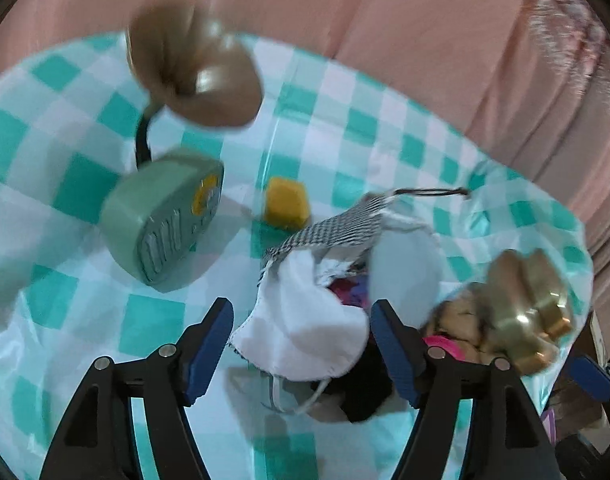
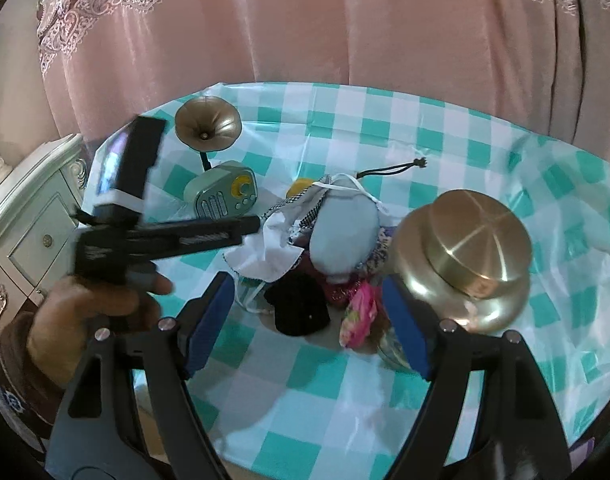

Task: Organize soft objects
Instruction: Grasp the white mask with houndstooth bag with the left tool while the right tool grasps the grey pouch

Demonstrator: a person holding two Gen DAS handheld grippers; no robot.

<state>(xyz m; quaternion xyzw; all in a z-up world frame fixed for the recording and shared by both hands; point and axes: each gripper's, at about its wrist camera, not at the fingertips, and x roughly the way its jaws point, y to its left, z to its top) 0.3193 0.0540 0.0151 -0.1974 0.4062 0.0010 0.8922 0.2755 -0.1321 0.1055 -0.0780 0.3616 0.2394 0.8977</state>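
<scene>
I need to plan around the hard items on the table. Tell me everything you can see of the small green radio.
The green radio is a small rounded box, plastic by its look, with a ribbed speaker grille, a yellow-ringed dial and small buttons on its face. A dark curved stem rises from behind it to a brass-coloured horn. It stands upright on the checked tablecloth, left of the heap of soft things, apart from it. Neither claw touches it.

Home; pink curtains; checked tablecloth; ornate cabinet

Both claws agape, empty.
</scene>
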